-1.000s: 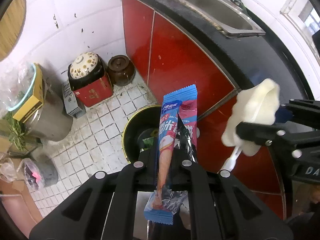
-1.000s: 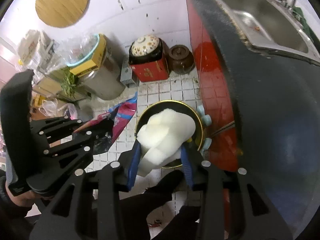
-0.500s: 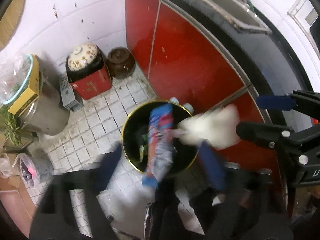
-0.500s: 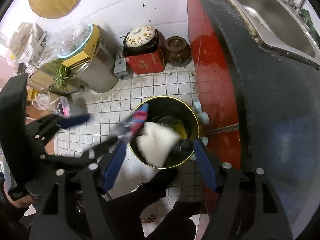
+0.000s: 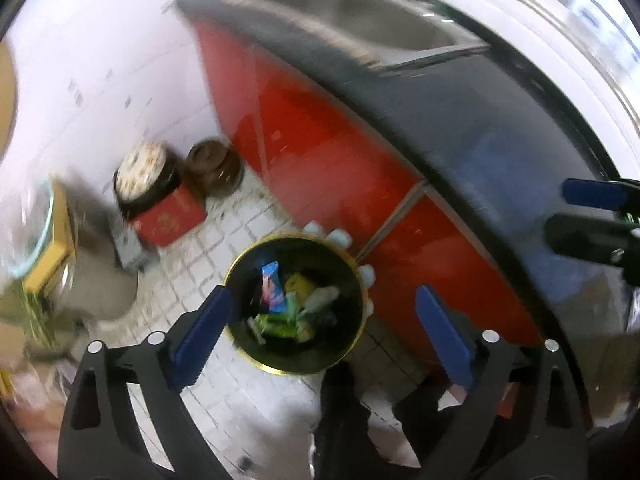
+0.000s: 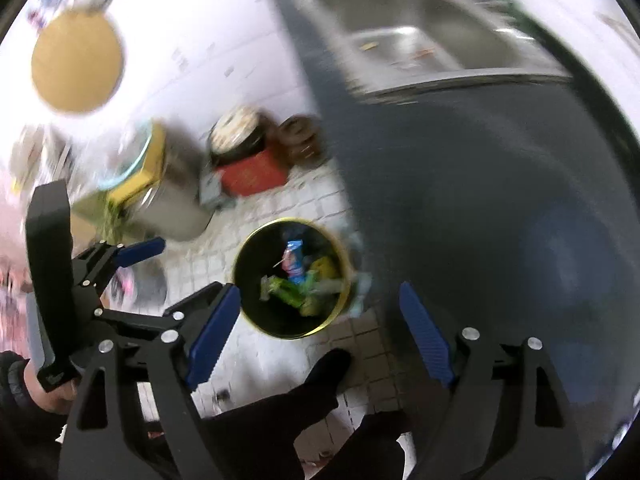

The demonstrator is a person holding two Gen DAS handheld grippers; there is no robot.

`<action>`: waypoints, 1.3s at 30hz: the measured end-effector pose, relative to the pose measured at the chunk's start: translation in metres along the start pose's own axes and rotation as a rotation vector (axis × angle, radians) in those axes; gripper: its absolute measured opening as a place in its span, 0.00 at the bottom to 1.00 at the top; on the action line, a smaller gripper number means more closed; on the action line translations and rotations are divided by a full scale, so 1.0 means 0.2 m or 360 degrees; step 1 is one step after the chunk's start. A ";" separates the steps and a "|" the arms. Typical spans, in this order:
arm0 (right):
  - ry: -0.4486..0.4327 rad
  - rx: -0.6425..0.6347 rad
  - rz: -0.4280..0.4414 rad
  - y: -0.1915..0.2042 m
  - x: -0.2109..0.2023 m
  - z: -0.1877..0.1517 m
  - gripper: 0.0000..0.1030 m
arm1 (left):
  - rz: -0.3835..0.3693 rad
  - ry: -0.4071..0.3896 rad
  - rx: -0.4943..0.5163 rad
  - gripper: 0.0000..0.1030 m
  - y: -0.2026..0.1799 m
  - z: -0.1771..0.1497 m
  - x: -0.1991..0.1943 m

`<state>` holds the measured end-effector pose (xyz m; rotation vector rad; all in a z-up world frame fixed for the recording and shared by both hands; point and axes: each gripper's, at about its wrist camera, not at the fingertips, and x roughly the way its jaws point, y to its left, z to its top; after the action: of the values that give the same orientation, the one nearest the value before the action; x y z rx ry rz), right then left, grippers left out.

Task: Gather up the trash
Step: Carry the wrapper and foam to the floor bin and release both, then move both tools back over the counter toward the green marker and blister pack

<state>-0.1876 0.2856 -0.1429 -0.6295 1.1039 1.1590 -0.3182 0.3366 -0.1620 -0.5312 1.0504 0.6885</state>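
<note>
Blue-padded left gripper [image 5: 320, 320] and right gripper [image 6: 320, 320] are opening empty above the bin [image 5: 240, 344] at lower centre; we are judging more trash needs finding next.

White tiled floor [image 5: 208, 256], grimy in the joints. Directly on it: black gold-rimmed bin [image 5: 244, 344] in the middle, against the red cabinet [image 5: 344, 168]; red box [image 5: 170, 220] and brown jar [image 5: 214, 166] farther off; steel pot [image 5: 96, 284] at left.

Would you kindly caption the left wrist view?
Left claw, opening and empty, above the trash bin holding a blue wrapper.
</note>
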 end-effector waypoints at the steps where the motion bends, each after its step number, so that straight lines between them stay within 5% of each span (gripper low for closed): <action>1: -0.0040 0.0044 -0.0032 -0.07 -0.07 -0.03 0.79 | -0.0023 -0.0025 0.0062 0.89 -0.09 0.04 -0.03; 11: -0.0432 0.0778 -0.0501 -0.96 -0.88 -0.67 0.82 | -0.0394 -0.0113 0.0656 0.89 -1.14 0.25 -0.15; 16: -0.0534 0.1175 -0.0715 -1.31 -1.15 -1.14 0.82 | -0.0572 -0.0086 0.0924 0.89 -1.72 0.18 -0.21; 22: -0.0578 0.1514 -0.0799 -1.52 -1.30 -1.61 0.82 | -0.0663 -0.0052 0.1186 0.89 -2.13 -0.03 -0.26; 31: -0.0603 0.1599 -0.0770 -1.71 -1.33 -1.76 0.82 | -0.0637 -0.0010 0.1286 0.89 -2.45 -0.06 -0.17; 39: -0.0586 0.1620 -0.0660 -2.10 -1.22 -1.78 0.82 | -0.0566 -0.0039 0.1348 0.89 -2.87 0.04 0.06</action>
<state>0.0800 -0.2530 -0.1073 0.1575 1.0160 0.2385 0.1120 -0.0434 -0.1281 0.0375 1.0796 -0.0919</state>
